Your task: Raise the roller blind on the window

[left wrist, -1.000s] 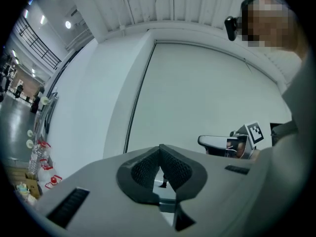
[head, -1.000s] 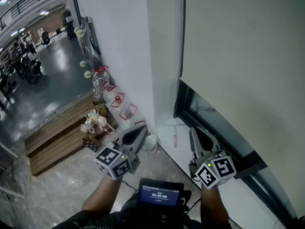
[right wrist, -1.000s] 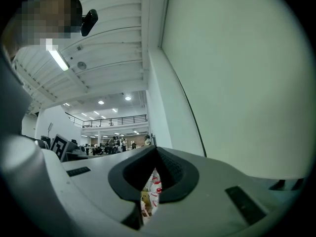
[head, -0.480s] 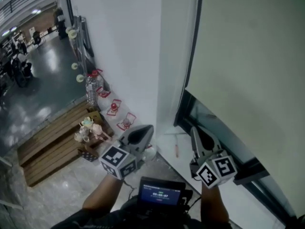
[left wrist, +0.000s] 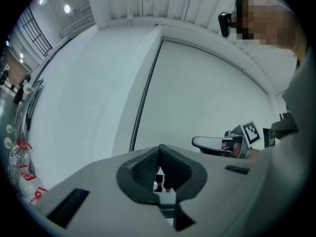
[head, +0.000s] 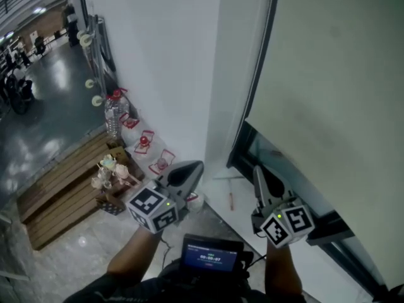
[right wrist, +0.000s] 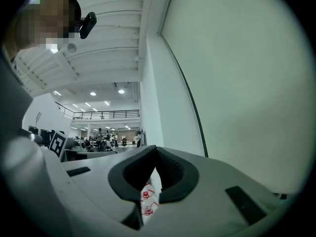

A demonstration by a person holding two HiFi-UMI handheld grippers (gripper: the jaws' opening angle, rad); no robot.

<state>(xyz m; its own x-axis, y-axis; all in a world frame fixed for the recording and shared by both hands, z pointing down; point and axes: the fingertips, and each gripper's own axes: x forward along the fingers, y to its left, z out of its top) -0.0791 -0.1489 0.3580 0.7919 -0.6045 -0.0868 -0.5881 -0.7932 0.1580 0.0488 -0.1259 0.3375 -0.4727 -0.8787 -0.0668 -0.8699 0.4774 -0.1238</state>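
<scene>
The pale roller blind [head: 334,74] hangs down over most of the window at the right, and a strip of dark glass [head: 278,160] shows under its bottom edge. In the head view my left gripper [head: 192,168] points at the white wall beside the dark window frame [head: 252,112], with its jaws shut and nothing between them. My right gripper [head: 257,172] points at the glass just under the blind's edge and is shut and empty too. The blind [left wrist: 207,98] fills the background behind the left gripper [left wrist: 159,151]. It [right wrist: 242,83] also stands to the right of the right gripper [right wrist: 155,151]. I see no cord.
A white wall [head: 164,62] runs left of the window. On the floor at its foot are a water bottle [head: 112,115], small red-and-white items [head: 144,141] and a wooden platform [head: 57,188]. A thin reddish stick [head: 230,201] lies on the white sill. A small screen [head: 211,257] sits at my chest.
I have moved closer to the window corner with both grippers. The wall and the blind's edge have shifted right in the head view, and both pairs of jaws stay shut.
</scene>
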